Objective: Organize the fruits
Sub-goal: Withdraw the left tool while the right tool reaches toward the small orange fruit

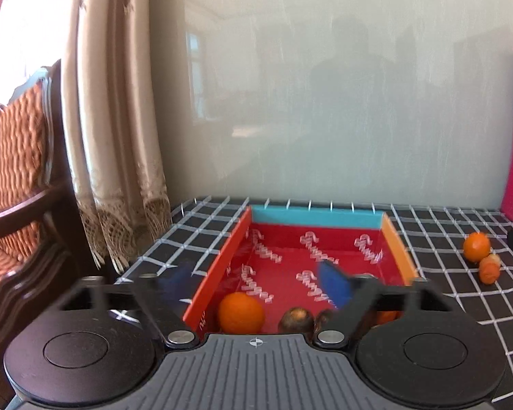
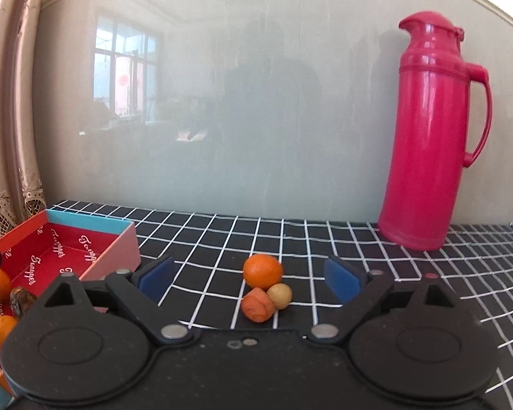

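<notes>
Red box sits on the left of the checked worktop, open-topped, already holding an orange, a brown fruit and more that my own fingers hide. My left hand-held gripper hangs over the box's near end with its jaws wide apart and nothing between the pads. No earlier picture to compare, so I only call it open and empty. Risk there: the left blue pad is outside the orange-red left wall, the right pad is inside the box, so any sideways drift or a closing move could catch that wall and shove or tip the box, spilling what is sorted. The view is smeared too, so I don't trust fine clearances. Moving right: my right hand-held gripper is also open and empty, aimed at three loose pieces on the worktop, well apart from the box: a round orange one, a darker orange lump and a small yellowish one, all touching. Main risk: closing on one nudges the other two, and round fruit rolls on cloth. Grabbing two at once would likely give a weak pinch and a drop on the way over. Far right, pink flask stands tall near the back wall; a wide swing could knock it.
</notes>
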